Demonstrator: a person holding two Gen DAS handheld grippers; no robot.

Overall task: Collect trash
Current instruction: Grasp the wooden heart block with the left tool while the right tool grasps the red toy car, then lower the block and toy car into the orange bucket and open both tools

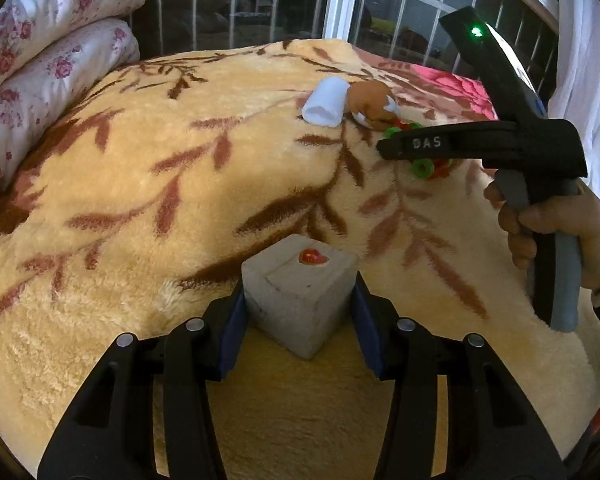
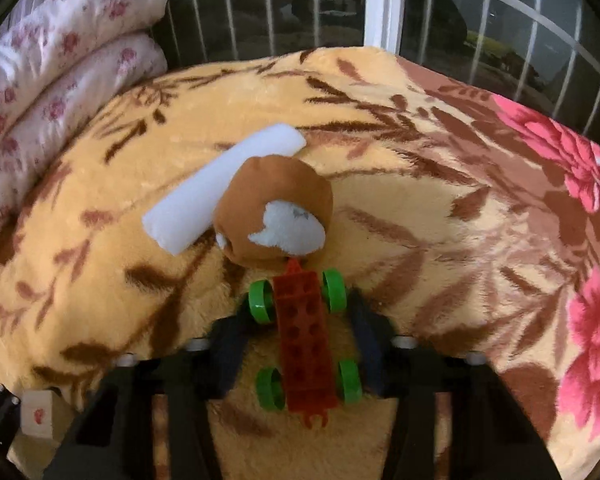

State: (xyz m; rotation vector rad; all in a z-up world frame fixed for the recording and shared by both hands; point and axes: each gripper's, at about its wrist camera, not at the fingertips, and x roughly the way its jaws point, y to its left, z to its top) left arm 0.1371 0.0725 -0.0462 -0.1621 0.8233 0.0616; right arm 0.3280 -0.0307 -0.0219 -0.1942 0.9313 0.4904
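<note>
Grey cube [image 1: 300,300] is clamped between the left gripper [image 1: 300,312] pads. Toy car [image 2: 306,340], just in front of the plush ball [image 2: 274,220], is straddled by the narrowed right gripper [image 2: 300,336]; contact cannot be told, so pads should be pressed squarely on the wheels.

Leaf-patterned plush blanket [image 1: 148,184], folded floral quilt [image 1: 40,60], barred window [image 1: 240,4]

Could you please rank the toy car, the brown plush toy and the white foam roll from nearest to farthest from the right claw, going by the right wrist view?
1. Toy car: between the right claw's fingers, lying on the blanket.
2. Brown plush toy: just beyond the car's front.
3. White foam roll: farthest, behind the plush, to its left.
</note>
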